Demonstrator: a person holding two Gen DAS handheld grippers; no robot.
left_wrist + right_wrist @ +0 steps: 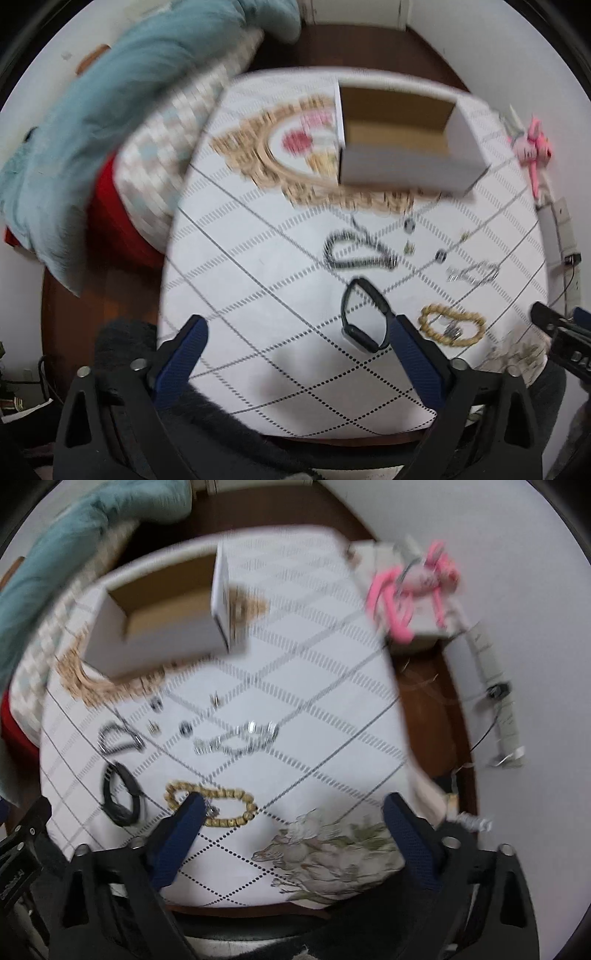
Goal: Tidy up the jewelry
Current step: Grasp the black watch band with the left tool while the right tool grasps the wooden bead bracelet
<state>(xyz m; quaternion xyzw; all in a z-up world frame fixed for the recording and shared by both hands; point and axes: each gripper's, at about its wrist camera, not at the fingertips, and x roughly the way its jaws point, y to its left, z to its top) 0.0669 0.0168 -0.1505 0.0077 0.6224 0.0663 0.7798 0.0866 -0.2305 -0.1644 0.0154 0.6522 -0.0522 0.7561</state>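
Nearest the lens in each wrist view are two blue-padded fingers, spread wide apart with nothing between them; neither the left claw [298, 332] nor the right claw [293, 808] grips anything.

Farthest left on the white patterned tabletop [258, 295] lies nothing but cloth; a teal blanket [110, 129] hangs beyond the edge. At the far middle an open cardboard box [402, 144] sits on a woven tan placemat [258, 147], probably where the jewelry belongs.

Moving right, a dark chain necklace [356, 253] lies in a flattened loop, long axis running left to right. Just nearer, a black smartwatch [364, 317] lies on its side, its band loop stretching near-to-far, its face end closest to the camera. It sits just inside the left claw's right finger, so the left hand appears the nearer one for it.

Right of that, a gold beaded bracelet [210, 806] lies as an oval, long axis left to right; the right claw's left finger overlaps its near edge in the view, though blur hides whether they touch. A silver chain bracelet [238, 740] lies farther off, with small earrings [184, 728] scattered near the placemat. Far right, off the tabletop, sits a pink plush toy [413, 590].
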